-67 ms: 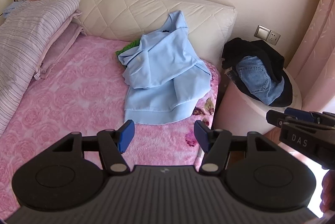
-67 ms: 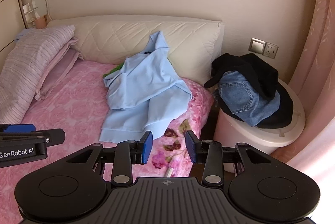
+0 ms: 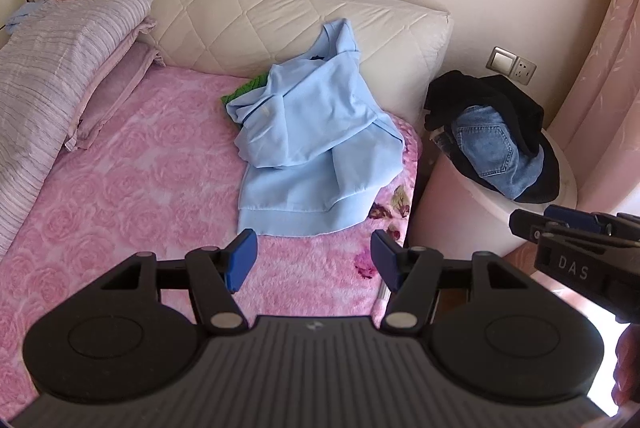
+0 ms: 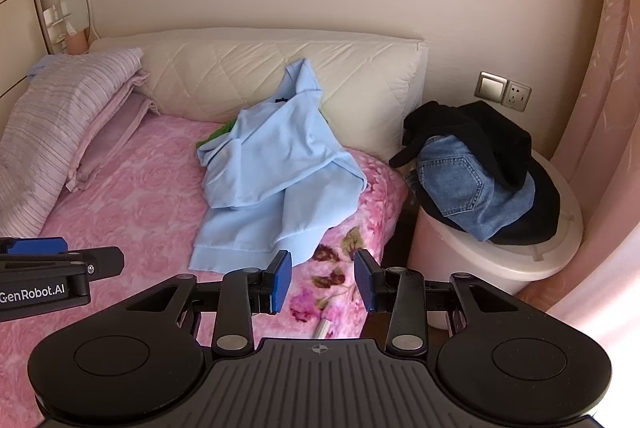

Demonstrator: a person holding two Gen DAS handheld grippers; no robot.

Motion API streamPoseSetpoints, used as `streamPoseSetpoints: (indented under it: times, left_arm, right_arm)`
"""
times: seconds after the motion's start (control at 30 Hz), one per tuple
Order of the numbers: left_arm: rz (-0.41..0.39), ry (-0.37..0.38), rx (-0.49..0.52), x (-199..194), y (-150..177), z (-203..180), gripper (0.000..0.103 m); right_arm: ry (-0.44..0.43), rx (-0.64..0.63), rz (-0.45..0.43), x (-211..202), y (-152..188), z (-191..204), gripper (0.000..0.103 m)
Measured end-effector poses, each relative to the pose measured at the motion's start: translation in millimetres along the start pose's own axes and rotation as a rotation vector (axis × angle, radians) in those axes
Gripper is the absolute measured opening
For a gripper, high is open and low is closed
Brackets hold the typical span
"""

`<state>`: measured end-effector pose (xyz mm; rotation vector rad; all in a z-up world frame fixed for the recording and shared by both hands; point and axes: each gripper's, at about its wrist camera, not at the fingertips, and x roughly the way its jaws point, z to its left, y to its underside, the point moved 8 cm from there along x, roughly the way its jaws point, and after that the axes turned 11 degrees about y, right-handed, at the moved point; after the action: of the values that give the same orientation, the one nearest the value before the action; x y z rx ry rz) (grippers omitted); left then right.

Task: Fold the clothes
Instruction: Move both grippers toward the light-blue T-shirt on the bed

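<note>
Progress: nothing is showing as folded | crumpled light-blue cotton sweatshirt [image 3: 316,147] is lying on pink rose-patterned plush blanket [image 3: 120,187], against headboard | you are holding left gripper [image 3: 313,260] and right gripper [image 4: 322,282] spread, empty, short of hem | blue denim jeans [image 4: 464,183] are waiting on white round tub [image 4: 520,268].

One light blue sweatshirt [image 3: 316,135] lies on the bed, with one green garment [image 3: 244,89] peeking from under it. One pair of jeans [image 4: 468,187] and one black garment [image 4: 492,135] sit on one round white bin [image 4: 500,264]. Two pillows [image 3: 60,67] are stacked. Two grippers: left [image 3: 314,260], right [image 4: 322,280].
</note>
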<state>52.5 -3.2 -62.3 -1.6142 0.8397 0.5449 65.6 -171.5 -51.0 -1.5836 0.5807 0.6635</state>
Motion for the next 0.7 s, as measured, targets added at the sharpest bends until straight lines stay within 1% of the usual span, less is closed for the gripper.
streamPoseSetpoints:
  times: [0.2,0.33,0.37,0.53,0.7]
  left_arm:
    - [0.008,0.003,-0.002,4.7,-0.7,-0.1,0.059]
    - [0.021,0.002,-0.002,7.0,10.8,9.8,0.059]
    - [0.032,-0.003,-0.008,9.8,7.3,9.8,0.059]
    - [0.041,-0.003,-0.019,10.3,17.8,21.5,0.059]
    - [0.057,0.006,-0.027,15.3,15.8,25.6,0.059]
  right_arm:
    - [0.006,-0.008,0.003,3.6,-2.1,2.3,0.039]
    - [0.007,-0.007,0.006,8.0,1.0,6.1,0.039]
    - [0.007,-0.006,0.008,8.6,3.4,6.2,0.039]
    - [0.007,-0.003,0.021,14.6,4.6,8.8,0.039]
    - [0.006,-0.004,0.035,20.6,1.5,12.5,0.039]
